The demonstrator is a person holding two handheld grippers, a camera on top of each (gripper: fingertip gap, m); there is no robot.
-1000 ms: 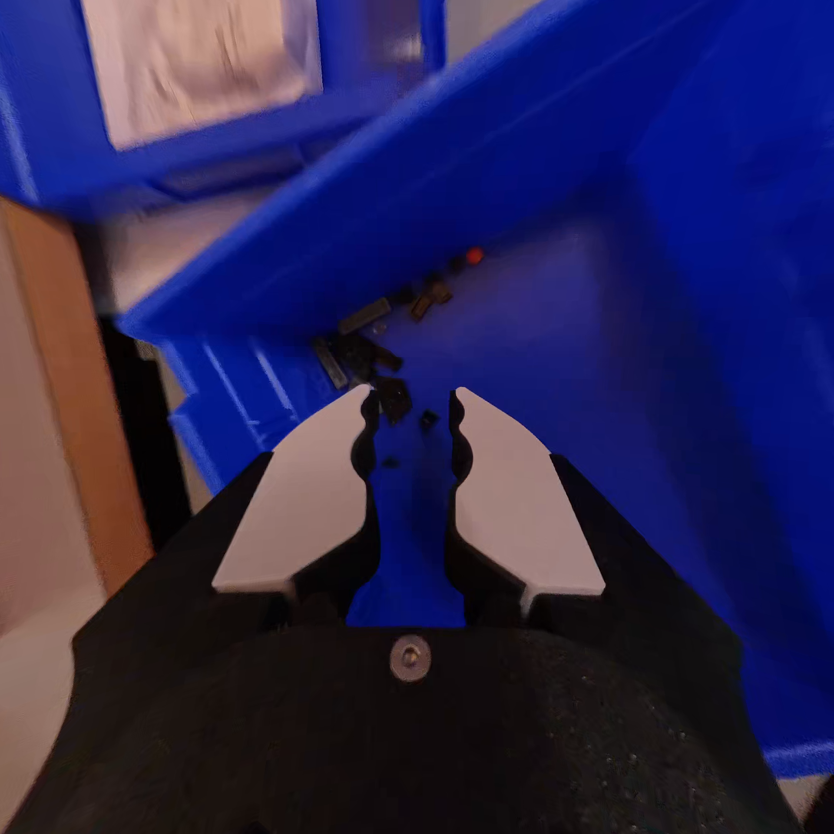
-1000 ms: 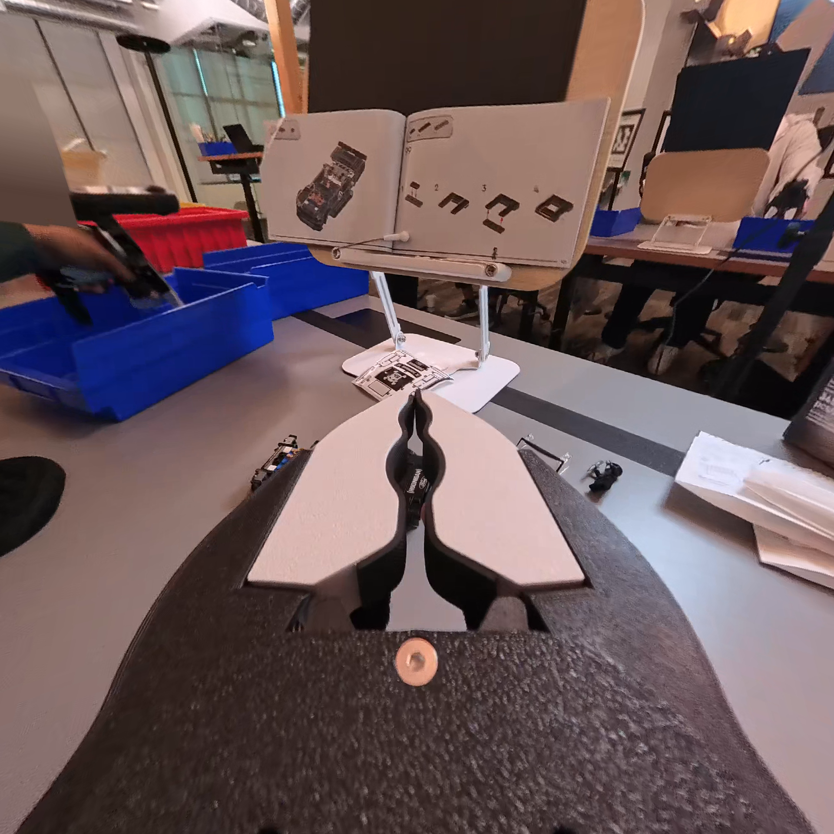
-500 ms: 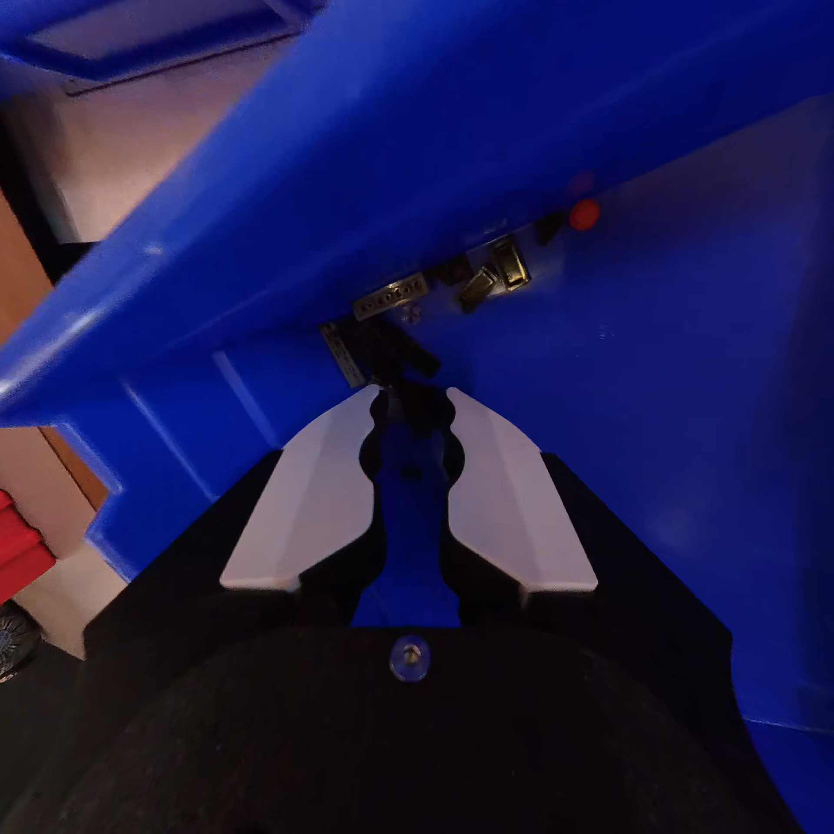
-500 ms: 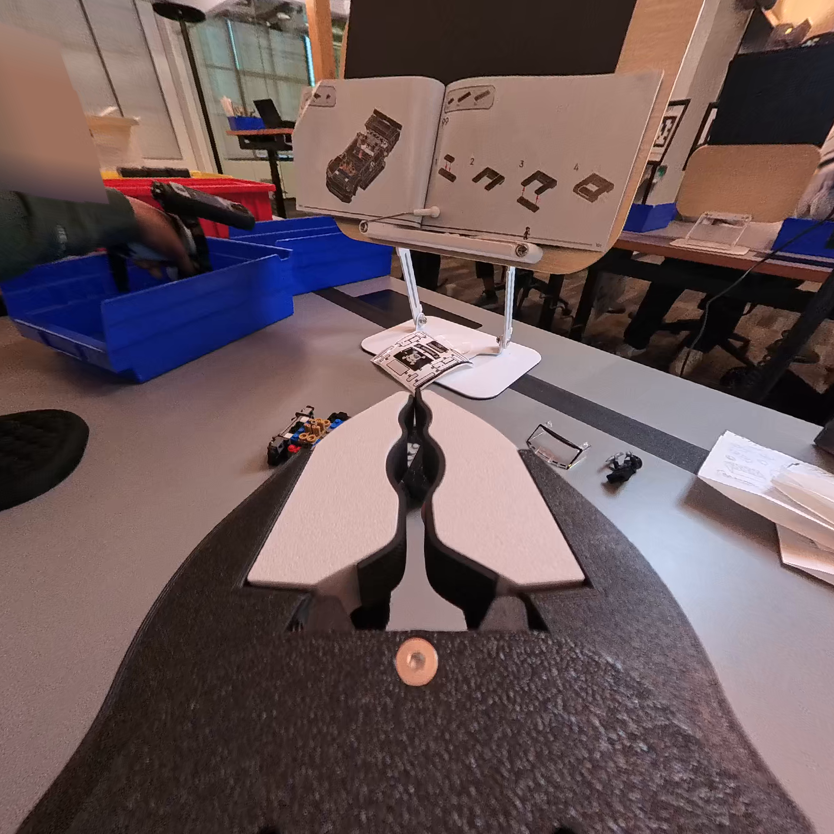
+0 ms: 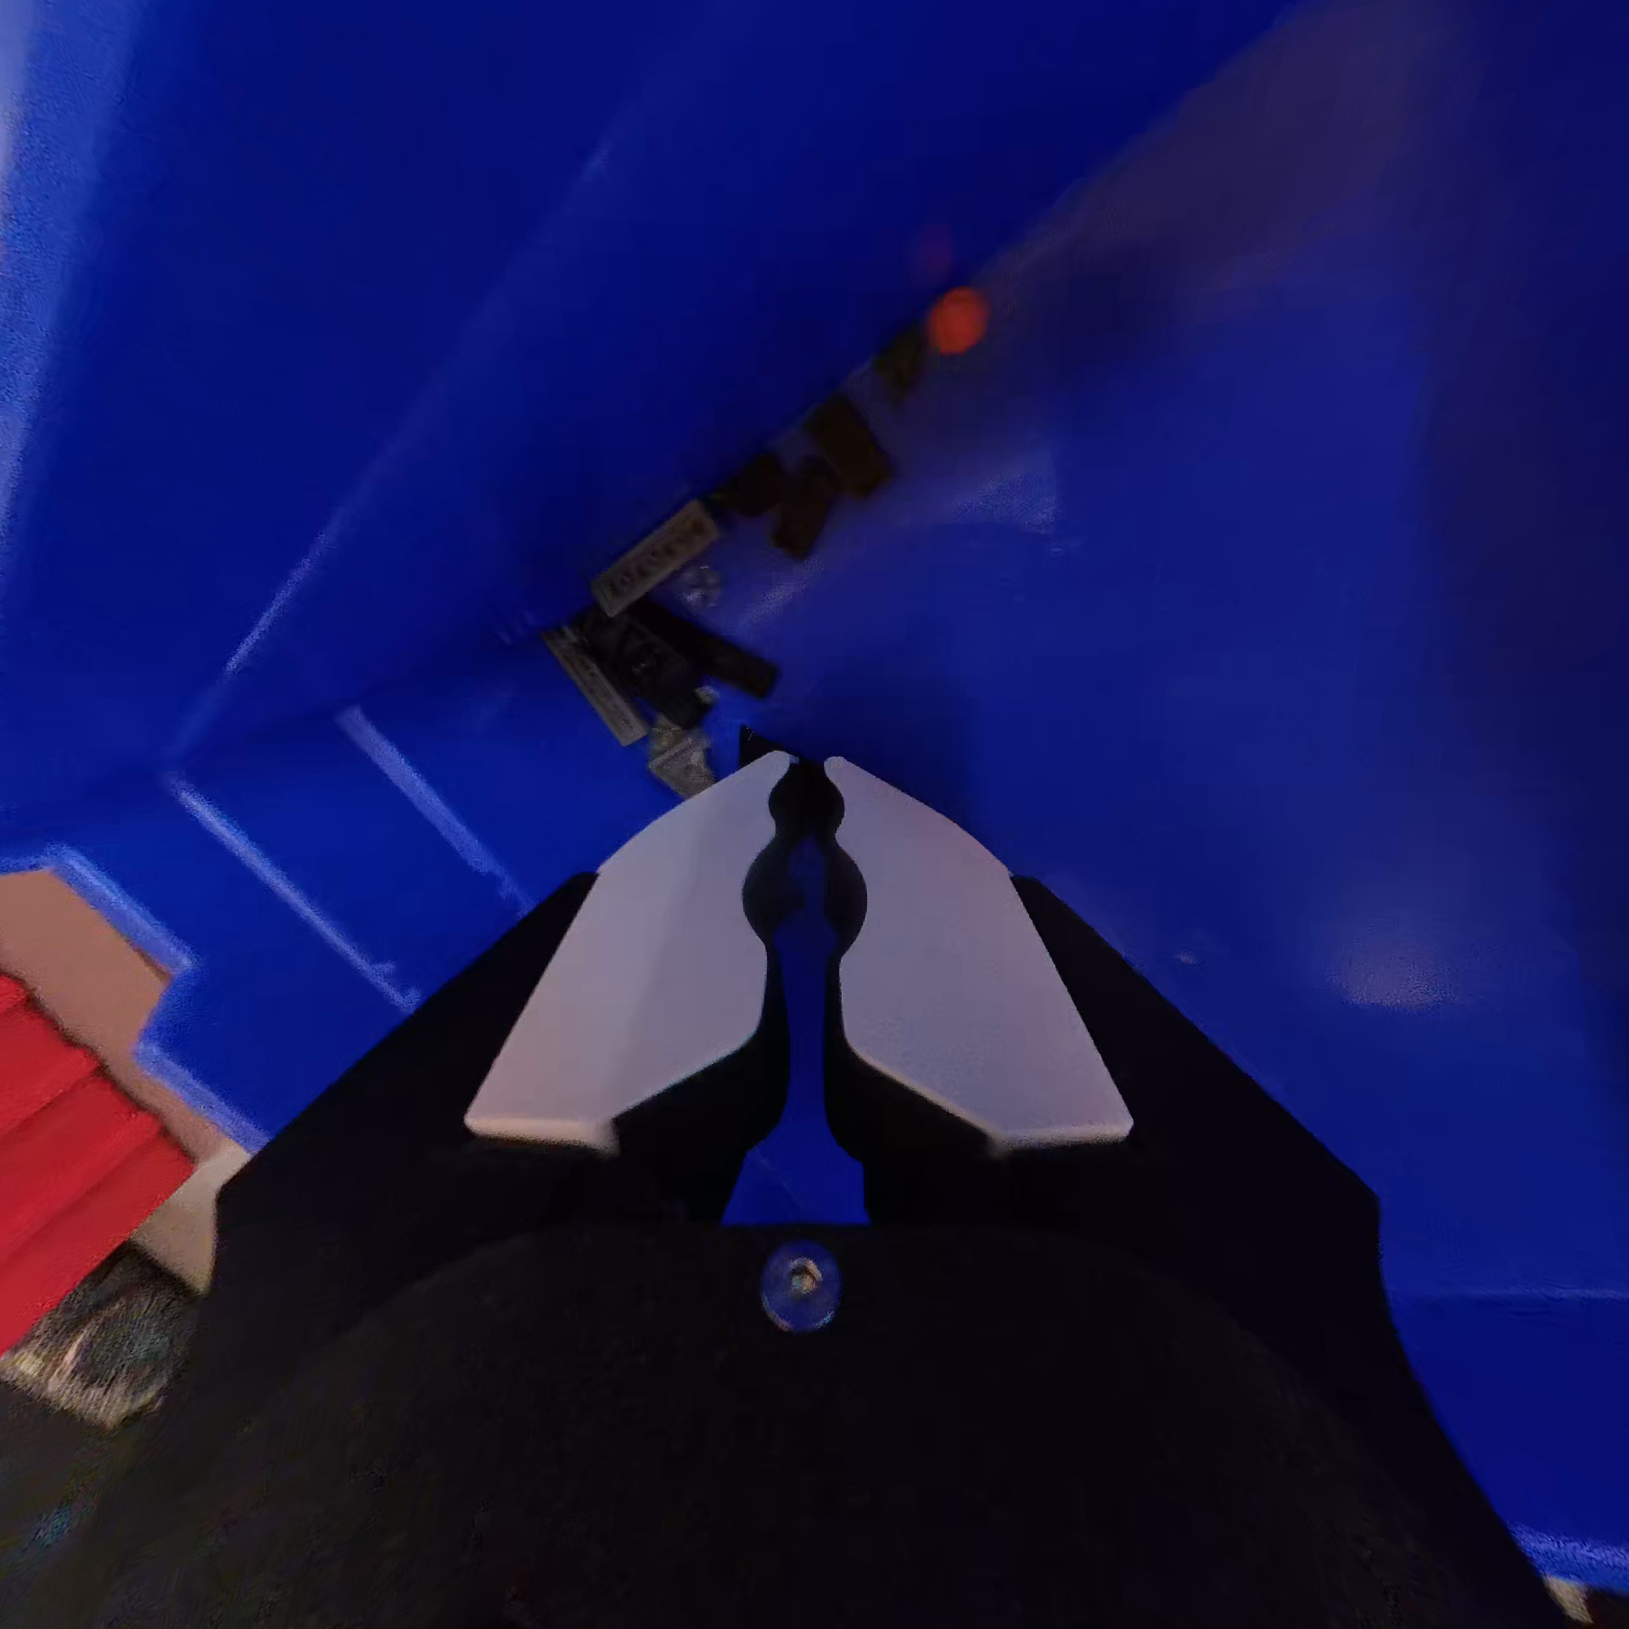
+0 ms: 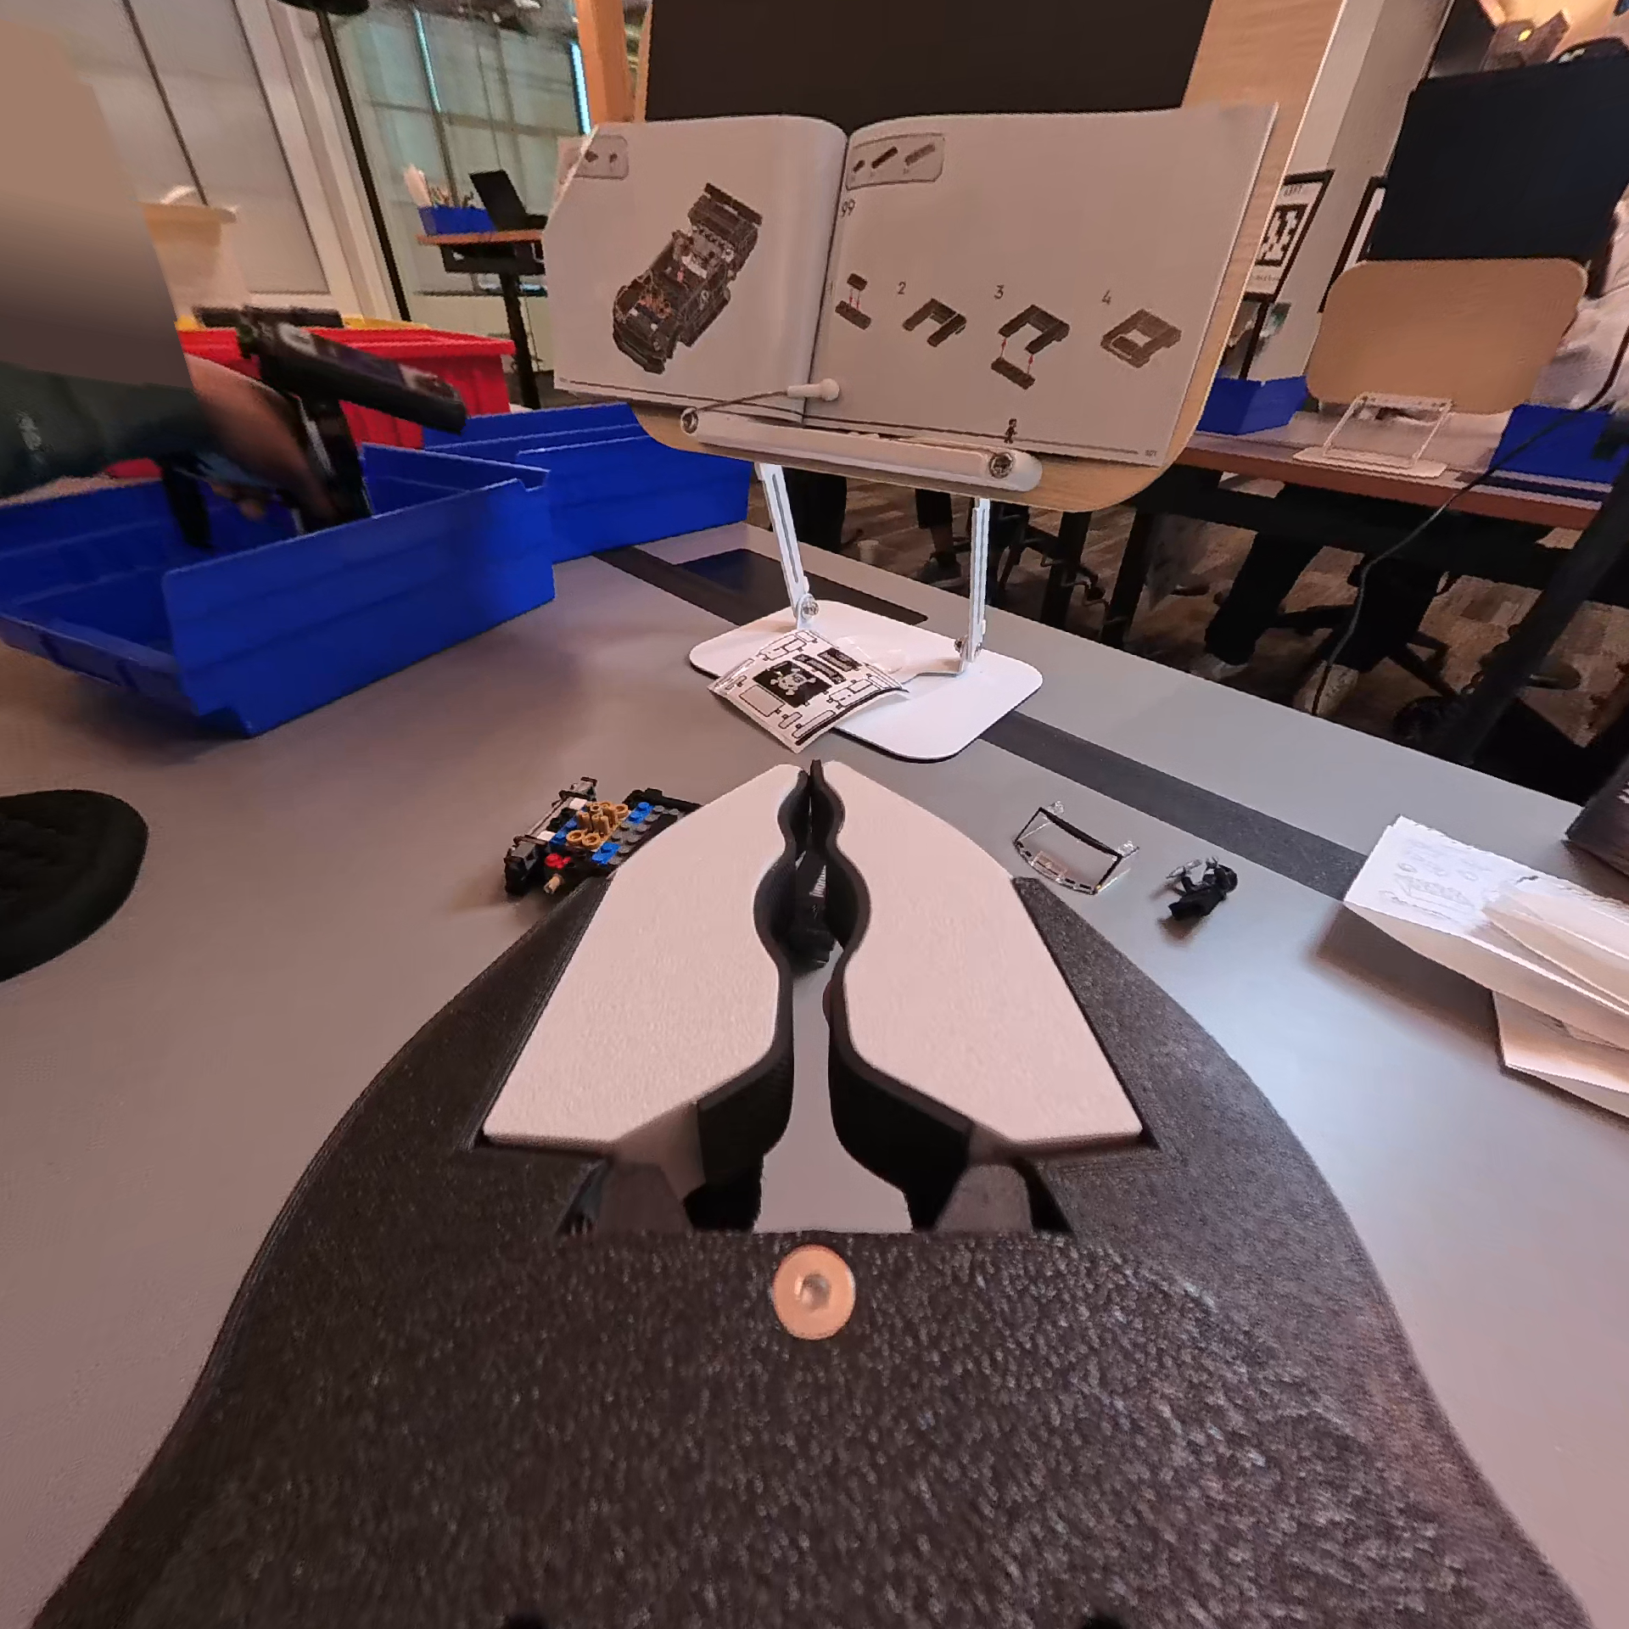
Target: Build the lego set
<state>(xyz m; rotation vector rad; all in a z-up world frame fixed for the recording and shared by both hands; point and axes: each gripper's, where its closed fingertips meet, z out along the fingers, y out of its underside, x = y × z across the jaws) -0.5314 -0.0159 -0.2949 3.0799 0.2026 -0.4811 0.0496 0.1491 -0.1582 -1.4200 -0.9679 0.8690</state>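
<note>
Reaching into the blue bin (image 5: 1234,617), your left gripper (image 5: 807,765) has its fingers nearly closed, tips almost touching. A sliver of something black shows at the tips; can't tell if you've actually got a piece or just pinched air. The loose pieces (image 5: 652,661) sit in the bin's corner just ahead of the tips: dark plates, a couple of grey ones, an orange round piece (image 5: 956,319) further along the wall.

Your right gripper (image 6: 813,776) is closed on a small black piece (image 6: 811,890), held in the hollow between the fingers, above the grey table (image 6: 308,881). The partial car build (image 6: 586,837) lies on the table just left of those fingers, with the clear windscreen piece (image 6: 1071,848) to the right and the manual (image 6: 881,282) open on its stand behind.

Handling, my read: these parts are tiny, rigid, light, slick plastic. Pinch plates across their long edges, not the flat faces. Thin ones lying flat against the bin floor will likely skid, so trap them against the wall.
</note>
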